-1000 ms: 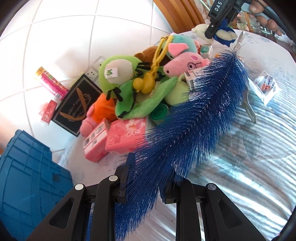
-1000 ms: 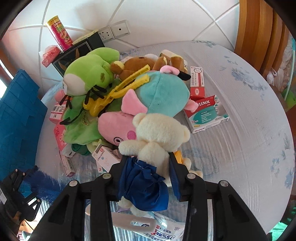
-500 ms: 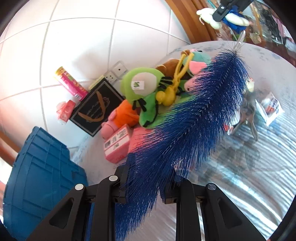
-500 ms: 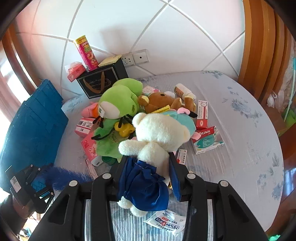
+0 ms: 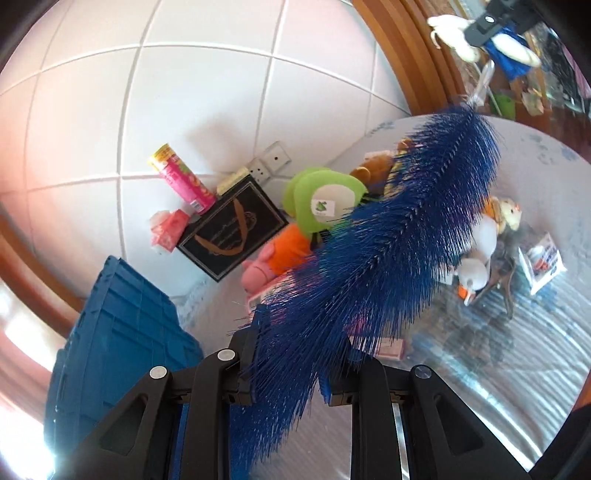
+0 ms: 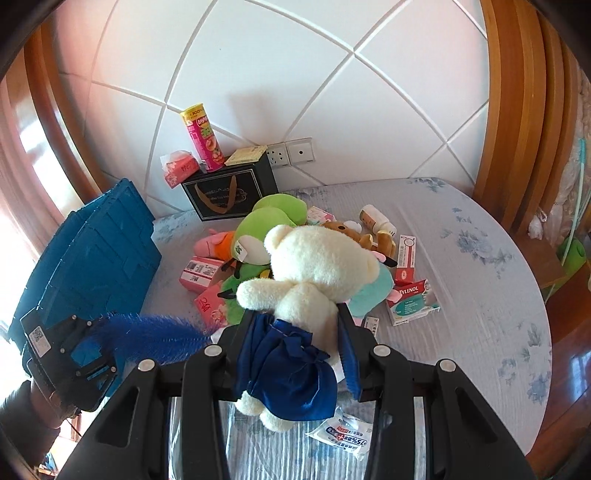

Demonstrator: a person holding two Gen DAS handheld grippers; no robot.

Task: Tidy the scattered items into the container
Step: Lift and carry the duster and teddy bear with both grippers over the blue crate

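Note:
My left gripper [image 5: 286, 369] is shut on a long blue bristle brush [image 5: 388, 236], held well above the table; the same brush [image 6: 147, 334] and gripper [image 6: 70, 354] show at the lower left of the right wrist view. My right gripper [image 6: 295, 343] is shut on a cream teddy bear [image 6: 321, 258] in a blue skirt, lifted over the pile; the bear [image 5: 480, 33] hangs at the top right of the left wrist view. The blue crate [image 6: 92, 254] stands at the table's left edge [image 5: 110, 350].
A heap of plush toys [image 6: 269, 221], pink boxes [image 6: 201, 273], a Tylenol box [image 6: 410, 301] and a sachet [image 6: 343, 434] lies on the round covered table [image 6: 480, 258]. A black gift box [image 6: 229, 192] with a crisp can [image 6: 203, 136] stands by the tiled wall. Wooden frames flank it.
Both grippers have risen with their loads; the table and pile look smaller and farther below. The bear was lifted clear off the pile. Each grip stays the same.

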